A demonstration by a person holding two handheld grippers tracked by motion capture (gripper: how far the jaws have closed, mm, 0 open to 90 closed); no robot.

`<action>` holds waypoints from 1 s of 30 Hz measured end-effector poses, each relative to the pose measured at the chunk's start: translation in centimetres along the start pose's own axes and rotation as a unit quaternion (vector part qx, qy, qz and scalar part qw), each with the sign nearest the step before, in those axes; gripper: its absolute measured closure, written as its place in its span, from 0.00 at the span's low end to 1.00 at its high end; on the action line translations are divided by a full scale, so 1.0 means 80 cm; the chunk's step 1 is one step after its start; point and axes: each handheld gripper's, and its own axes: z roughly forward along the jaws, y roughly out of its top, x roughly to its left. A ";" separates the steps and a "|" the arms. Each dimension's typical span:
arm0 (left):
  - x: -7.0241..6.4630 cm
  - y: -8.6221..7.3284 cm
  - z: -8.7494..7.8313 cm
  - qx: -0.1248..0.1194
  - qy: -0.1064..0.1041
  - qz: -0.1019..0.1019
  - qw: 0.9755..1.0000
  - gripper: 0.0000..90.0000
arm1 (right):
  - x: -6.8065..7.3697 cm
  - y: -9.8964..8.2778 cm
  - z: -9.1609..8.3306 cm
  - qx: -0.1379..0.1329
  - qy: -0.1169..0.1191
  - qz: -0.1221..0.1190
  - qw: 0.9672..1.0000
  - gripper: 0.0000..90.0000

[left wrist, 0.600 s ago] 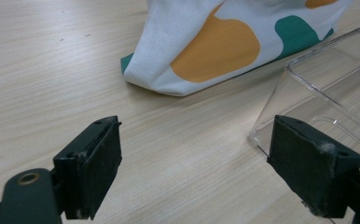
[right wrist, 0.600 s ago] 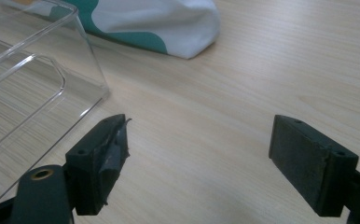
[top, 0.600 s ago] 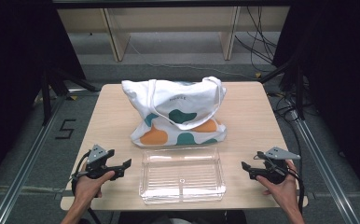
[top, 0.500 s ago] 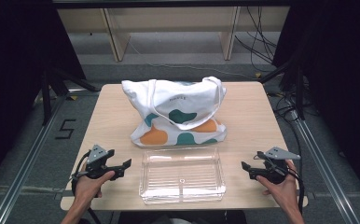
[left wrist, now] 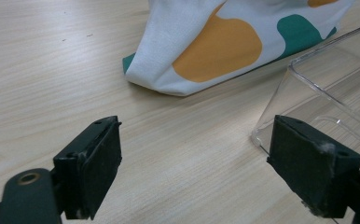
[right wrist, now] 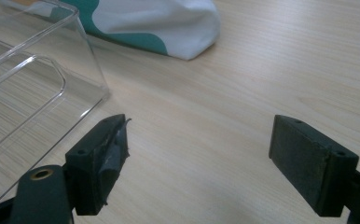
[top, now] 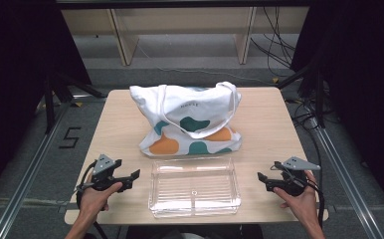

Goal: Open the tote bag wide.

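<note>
From the high view we see a white tote bag (top: 187, 117) with orange and teal blobs lying at the middle of the light wooden bench (top: 272, 124). There is small grey lettering on its upper panel, too small for us to read. Just in front of the bag sits a clear plastic tray (top: 195, 186), empty. The left hand-held gripper (top: 130, 178) rests near the tray's left side and the right hand-held gripper (top: 262, 180) near its right, each apart from it. A "5" (top: 70, 137) is marked on the floor left of the bench.

In the left gripper view, we find the jaws spread wide with bare bench between them; the bag's orange-patched corner (left wrist: 211, 51) lies ahead and the tray's corner (left wrist: 308, 93) beside the right jaw.

In the right gripper view, the jaws again stand wide over bare wood, with the tray (right wrist: 33, 79) at left and the bag's corner (right wrist: 169, 28) beyond.
</note>
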 end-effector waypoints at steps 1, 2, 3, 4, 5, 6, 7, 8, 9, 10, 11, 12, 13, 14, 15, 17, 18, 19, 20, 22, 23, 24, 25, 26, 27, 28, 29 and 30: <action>0.000 0.000 0.000 0.000 -0.001 0.001 1.000 0.18 | 0.004 0.000 -0.001 0.003 -0.001 0.015 1.000 0.23; -0.001 0.000 0.001 -0.003 -0.001 -0.002 1.000 0.18 | 0.004 0.001 -0.001 0.004 0.000 0.015 1.000 0.24; -0.001 0.000 0.001 -0.003 -0.001 -0.002 1.000 0.18 | 0.001 0.002 0.000 0.000 0.001 0.001 1.000 0.24; 0.000 0.000 0.000 -0.001 -0.001 -0.001 1.000 0.18 | 0.001 0.003 0.000 -0.001 0.001 0.000 1.000 0.24; 0.000 0.000 0.000 -0.001 -0.001 -0.001 1.000 0.18 | 0.001 0.003 0.000 -0.001 0.001 0.000 1.000 0.24; 0.000 0.000 0.000 -0.001 0.000 0.000 1.000 0.18 | 0.000 0.004 0.000 -0.003 0.000 -0.003 1.000 0.24; 0.000 0.000 0.000 -0.001 0.000 0.000 1.000 0.18 | 0.000 0.007 -0.002 -0.004 -0.002 -0.002 1.000 0.24; 0.001 0.000 0.000 -0.001 0.001 0.004 1.000 0.18 | -0.001 0.014 -0.004 -0.013 -0.006 -0.007 1.000 0.23; 0.001 0.000 0.000 -0.002 0.002 0.003 1.000 0.18 | 0.003 0.019 -0.007 -0.009 -0.007 0.013 1.000 0.22; 0.001 0.001 0.000 -0.003 0.002 0.002 1.000 0.18 | -0.001 0.025 -0.007 -0.019 -0.007 -0.006 1.000 0.22; 0.001 0.001 0.000 -0.002 0.001 0.001 1.000 0.18 | 0.000 0.032 -0.010 -0.023 -0.010 -0.008 1.000 0.23; 0.001 0.001 0.000 -0.002 0.001 0.001 1.000 0.18 | 0.000 0.032 -0.010 -0.023 -0.010 -0.008 1.000 0.23; 0.001 0.001 0.000 -0.003 0.000 0.002 1.000 0.18 | 0.006 0.047 -0.014 -0.023 -0.013 -0.008 1.000 0.25; 0.001 0.001 0.000 -0.003 0.000 0.002 1.000 0.18 | 0.004 0.054 -0.015 -0.029 -0.017 -0.027 0.999 0.25; 0.001 0.001 0.000 -0.001 0.002 0.003 1.000 0.18 | 0.002 0.064 -0.016 -0.037 -0.019 -0.049 0.998 0.26; 0.001 0.001 0.000 -0.001 0.002 0.003 1.000 0.18 | 0.007 0.084 -0.018 -0.039 -0.018 -0.048 0.998 0.28; 0.001 0.001 0.000 -0.001 0.002 0.003 1.000 0.18 | 0.007 0.084 -0.018 -0.039 -0.018 -0.048 0.998 0.28; 0.002 0.002 0.000 -0.002 0.000 0.003 1.000 0.18 | 0.011 0.108 -0.017 -0.050 -0.016 -0.049 0.997 0.30; 0.001 0.002 0.000 -0.003 0.001 0.002 1.000 0.18 | 0.013 0.117 -0.015 -0.056 -0.015 -0.049 0.997 0.31; 0.002 0.002 -0.001 -0.005 0.001 -0.001 1.000 0.18 | 0.017 0.139 -0.016 -0.048 -0.003 -0.038 0.998 0.34; 0.002 0.002 -0.001 -0.005 0.001 -0.001 1.000 0.18 | 0.015 0.150 -0.014 -0.059 -0.003 -0.059 0.996 0.35; 0.002 0.002 -0.001 -0.007 0.002 0.002 1.000 0.18 | 0.015 0.160 -0.012 -0.063 -0.001 -0.063 0.996 0.36; 0.002 0.002 -0.002 -0.007 0.000 0.001 1.000 0.18 | 0.015 0.160 -0.012 -0.063 -0.001 -0.063 0.996 0.36; 0.002 0.002 -0.002 -0.007 -0.001 0.002 1.000 0.18 | 0.016 0.170 -0.011 -0.065 0.002 -0.064 0.996 0.37; 0.002 0.002 -0.002 -0.006 -0.001 0.002 1.000 0.18 | 0.017 0.188 -0.009 -0.058 0.014 -0.060 0.996 0.39; 0.002 0.003 -0.002 -0.006 -0.001 0.001 1.000 0.18 | 0.019 0.196 -0.007 -0.056 0.018 -0.053 0.997 0.39; 0.002 0.003 -0.002 -0.007 -0.001 0.001 1.000 0.18 | 0.018 0.203 -0.002 -0.070 0.014 -0.067 0.995 0.40; 0.002 0.003 -0.002 -0.007 -0.001 0.001 1.000 0.18 | 0.018 0.203 -0.002 -0.070 0.014 -0.067 0.995 0.40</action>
